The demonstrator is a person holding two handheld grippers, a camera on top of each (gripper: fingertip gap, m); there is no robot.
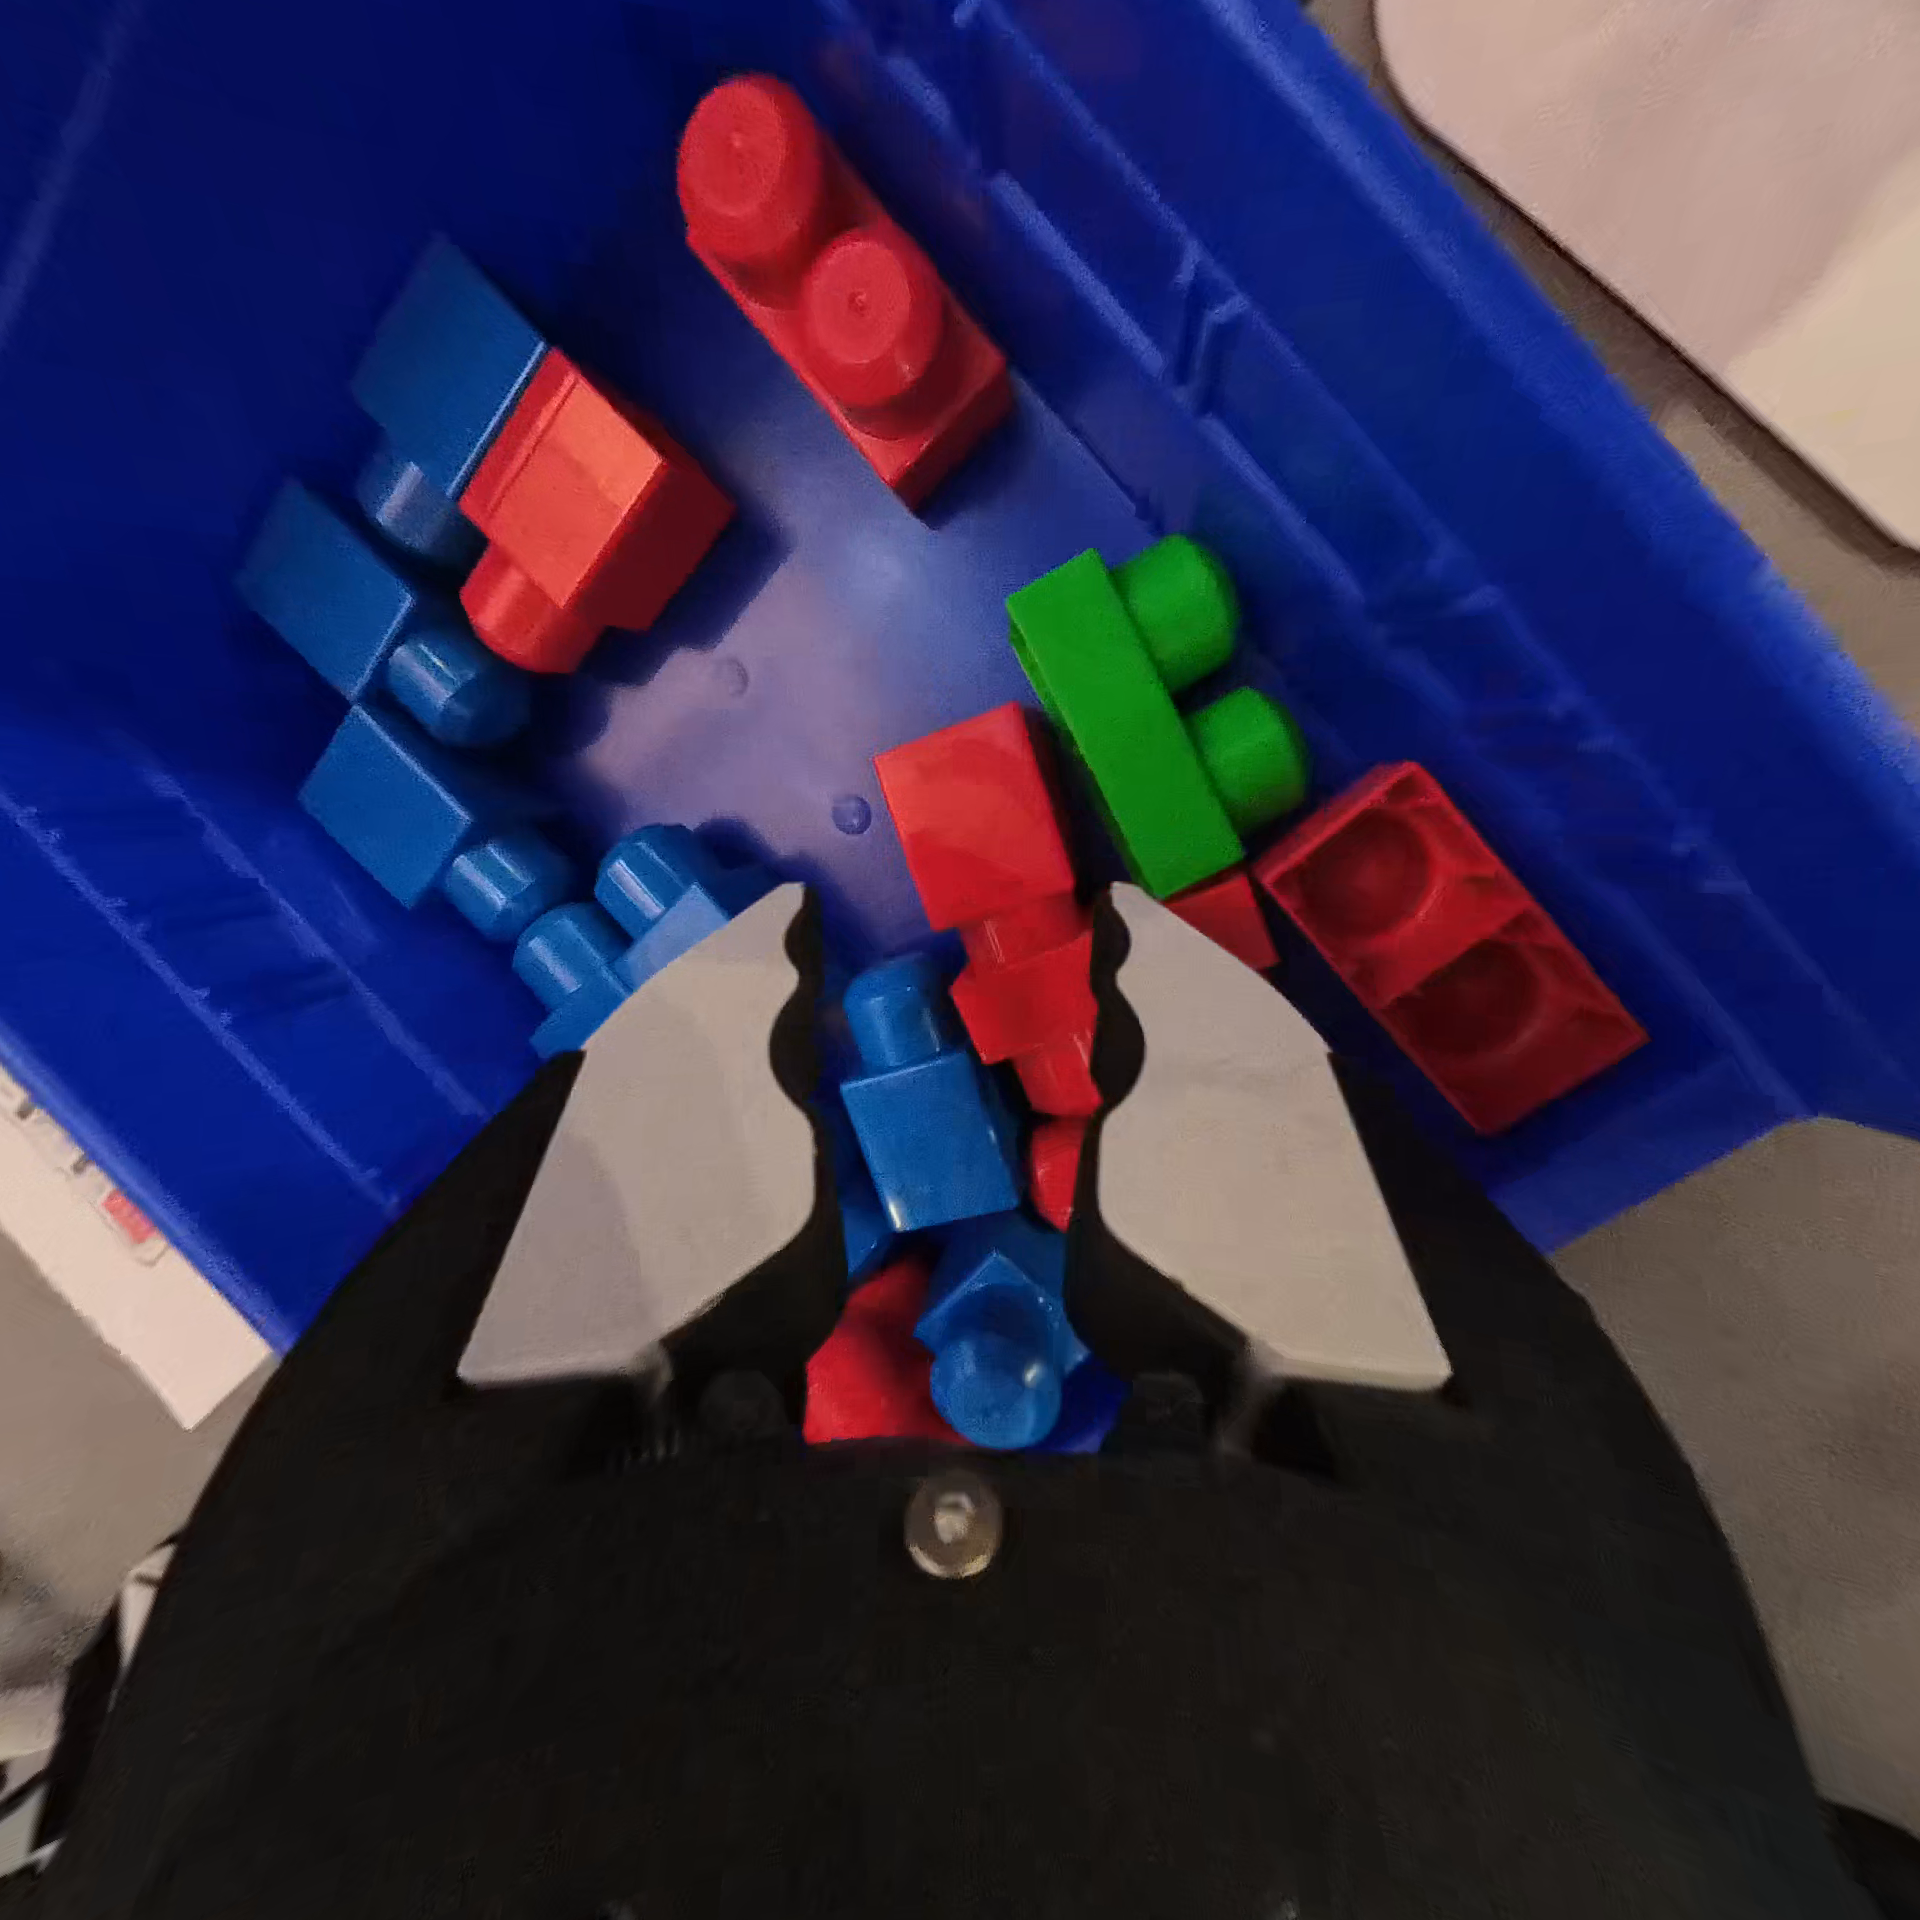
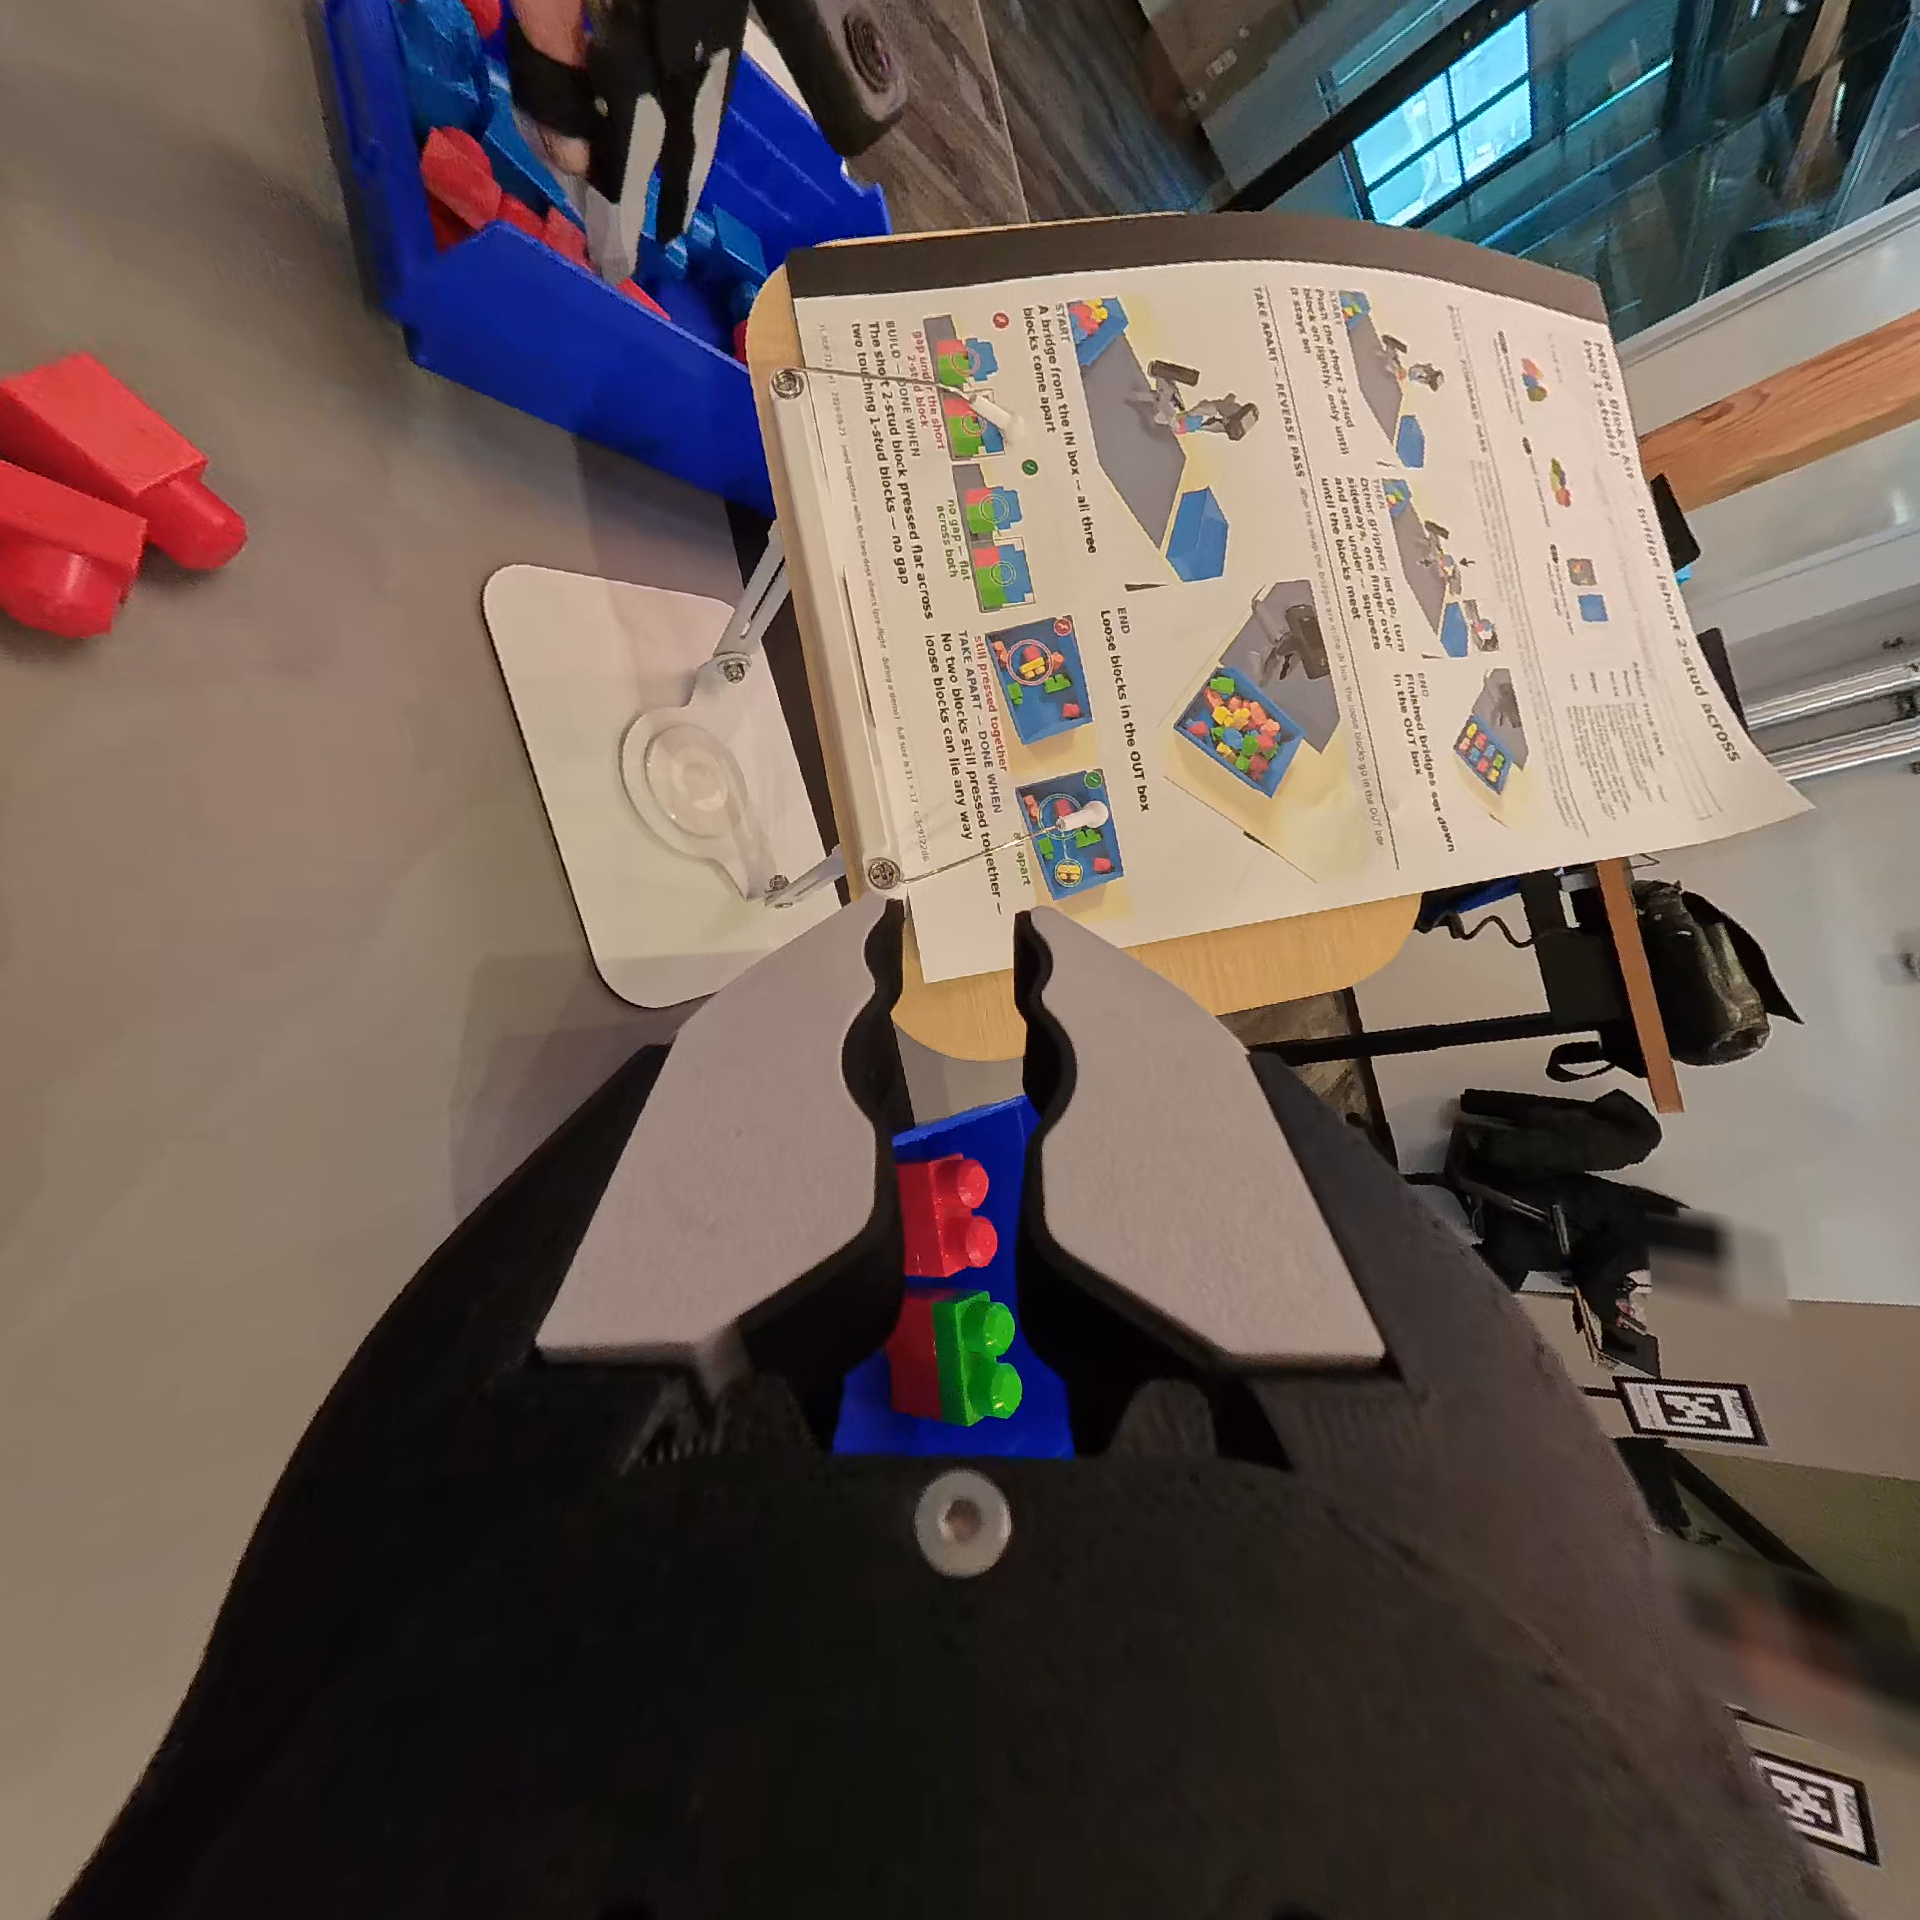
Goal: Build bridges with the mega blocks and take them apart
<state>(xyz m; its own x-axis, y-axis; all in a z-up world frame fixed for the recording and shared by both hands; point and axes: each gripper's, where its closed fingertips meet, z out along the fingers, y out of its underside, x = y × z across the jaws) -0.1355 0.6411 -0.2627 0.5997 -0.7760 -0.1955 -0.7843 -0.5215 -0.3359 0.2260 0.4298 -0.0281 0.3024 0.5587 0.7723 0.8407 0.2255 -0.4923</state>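
My left gripper point(image 1: 956, 899) hangs over a blue bin point(image 1: 1351, 312) of loose blocks, jaws apart. A blue one-stud block point(image 1: 925, 1112) and two joined red one-stud blocks point(image 1: 987, 831) lie between its fingers; a gap shows beside the left pad. A red two-stud block point(image 1: 842, 281), a green two-stud block point(image 1: 1132, 727) and an upturned red two-stud block point(image 1: 1455, 945) lie around. My right gripper point(image 2: 956, 920) is slightly open with nothing between its tips. Below it a second blue bin point(image 2: 966, 1127) holds a red block point(image 2: 945, 1216) and a green block on red point(image 2: 971, 1356).
Two red one-stud blocks point(image 2: 94, 499) lie on the grey table at the left. An instruction sheet on a wooden stand point(image 2: 1247, 582) with a white base point(image 2: 582, 644) stands ahead of my right gripper. The left gripper point(image 2: 644, 156) shows over the far bin point(image 2: 561, 332). Some 50 cm of space lies between my two pairs of fingers.
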